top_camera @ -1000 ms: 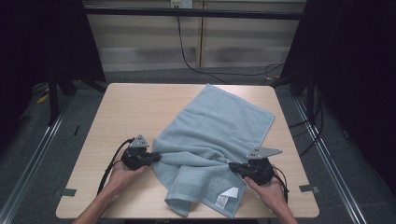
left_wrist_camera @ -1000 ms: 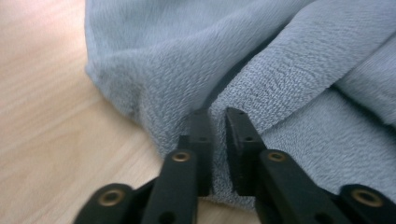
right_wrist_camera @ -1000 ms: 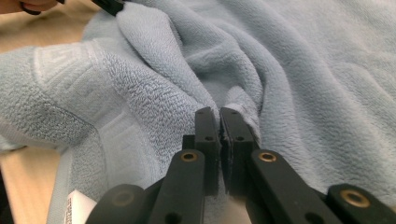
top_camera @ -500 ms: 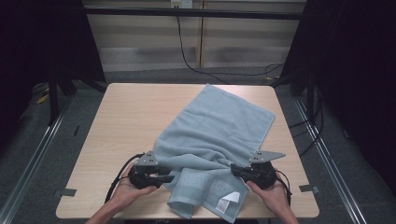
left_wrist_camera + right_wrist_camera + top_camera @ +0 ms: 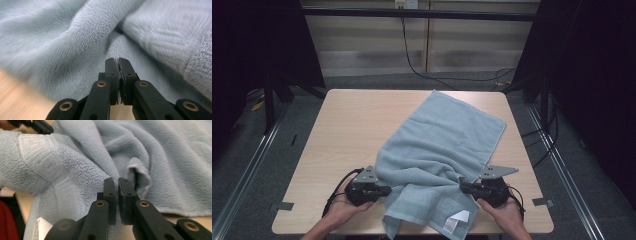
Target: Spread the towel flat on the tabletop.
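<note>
Light blue towel [image 5: 439, 155] lies diagonally on the wooden worktop [image 5: 352, 125]: far corner near the back right edge, near end bunched and folded at the front edge, partly hanging over it. White care label [image 5: 456, 221] sits on the folded near end, next to a woven key-pattern band [image 5: 41, 157].

Left tongs [image 5: 384, 190] are at the towel's left edge near the front, held in the person's left hand [image 5: 343, 207]. Jaws just closed. In the left gripper view the tongs [image 5: 118, 60] are pressed together, tips right against the pile of the towel [image 5: 75, 37]. Looks like a thin bit of fabric is nipped at the tips, but blur means I can't confirm it.

Right tongs [image 5: 463, 186] are at the towel's right side near the front, in the right hand [image 5: 507, 215]. In the right gripper view the tongs [image 5: 117, 180] are pressed together on a fold of the towel [image 5: 82, 177]; fabric bulges on both sides of the tips, so they're pinching it.

Both grippers sit low on the worktop, pointing inward at each other with the bunched near end between them. Cables [image 5: 337, 187] trail off each one. The other gripper [image 5: 37, 126] shows at the top left of the right gripper view, beyond the patterned band.
</note>
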{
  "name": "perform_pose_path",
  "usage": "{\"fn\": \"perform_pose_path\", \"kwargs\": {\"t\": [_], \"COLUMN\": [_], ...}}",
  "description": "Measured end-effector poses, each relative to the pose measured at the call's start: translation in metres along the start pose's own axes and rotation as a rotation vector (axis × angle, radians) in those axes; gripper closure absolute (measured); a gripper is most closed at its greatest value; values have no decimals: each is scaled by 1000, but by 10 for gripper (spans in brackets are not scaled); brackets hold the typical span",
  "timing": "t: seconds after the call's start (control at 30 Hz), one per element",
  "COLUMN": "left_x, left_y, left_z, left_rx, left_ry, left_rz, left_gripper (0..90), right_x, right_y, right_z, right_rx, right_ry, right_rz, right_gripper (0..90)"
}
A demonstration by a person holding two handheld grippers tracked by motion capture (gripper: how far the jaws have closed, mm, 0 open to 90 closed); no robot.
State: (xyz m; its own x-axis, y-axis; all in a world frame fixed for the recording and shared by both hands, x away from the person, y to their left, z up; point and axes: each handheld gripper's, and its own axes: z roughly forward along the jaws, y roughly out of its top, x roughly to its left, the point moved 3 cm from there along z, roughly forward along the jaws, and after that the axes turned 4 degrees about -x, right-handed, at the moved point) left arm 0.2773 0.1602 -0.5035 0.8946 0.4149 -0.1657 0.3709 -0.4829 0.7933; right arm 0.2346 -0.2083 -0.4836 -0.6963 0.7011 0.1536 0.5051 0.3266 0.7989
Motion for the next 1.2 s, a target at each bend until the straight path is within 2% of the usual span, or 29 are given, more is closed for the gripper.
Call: {"fn": "perform_pose_path", "kwargs": {"t": [0.07,0.13,0.23,0.3,0.4,0.47,0.57,0.63,0.67,0.7,0.73,0.77,0.8,0.83,0.87,0.9,0.97,1.0,1.1,1.2], "left_x": [-2,-5,-13,-18,-20,-14,3,18,26,33,39,44,49,49,55,56,56,56,52,45], "left_y": [-2,-7,-17,-21,-22,-15,1,11,15,19,21,23,23,23,20,17,12,11,5,-2], "left_z": [-16,-29,-40,-44,-48,-47,-37,-25,-18,-11,-3,5,12,12,25,31,33,31,25,17], "left_rx": [-46,-69,-62,-68,-80,-91,-100,-76,-81,-86,-67,-57,-42,-42,1,28,23,27,19,20], "left_ry": [-13,-42,-53,-99,-126,-109,-84,-41,-20,-16,-7,30,31,31,55,72,80,79,80,75], "left_rz": [-17,-36,-32,-37,-41,-46,-67,-63,-72,-89,-85,-69,-81,-81,-80,-69,-44,-51,-43,-46], "left_gripper": [867,866,865,857,795,762,713,679,675,673,672,666,660,652,644,648,692,701,731,757], "right_x": [7,15,28,36,40,35,20,8,2,-4,-9,-13,-16,-18,-19,-19,-17,-15,-11,-12], "right_y": [-4,-8,-16,-23,-28,-26,-16,-7,-3,1,5,7,10,11,12,11,7,5,-1,-9], "right_z": [-6,-13,-25,-32,-42,-45,-38,-28,-22,-15,-8,-2,4,10,14,19,23,22,8,-14], "right_rx": [3,-3,-9,-14,-29,-53,-66,-65,-65,-61,-60,-52,-41,-34,-22,-8,30,36,27,-8], "right_ry": [11,24,32,29,24,15,-14,-39,-40,-42,-53,-59,-69,-75,-69,-62,-72,-77,-88,-94], "right_rz": [-7,-11,-11,-18,-7,5,6,7,3,4,7,4,-7,-8,-4,-8,-29,-31,-22,4], "right_gripper": [856,850,848,823,789,736,669,629,618,597,571,565,555,545,551,606,804,836,854,848]}}
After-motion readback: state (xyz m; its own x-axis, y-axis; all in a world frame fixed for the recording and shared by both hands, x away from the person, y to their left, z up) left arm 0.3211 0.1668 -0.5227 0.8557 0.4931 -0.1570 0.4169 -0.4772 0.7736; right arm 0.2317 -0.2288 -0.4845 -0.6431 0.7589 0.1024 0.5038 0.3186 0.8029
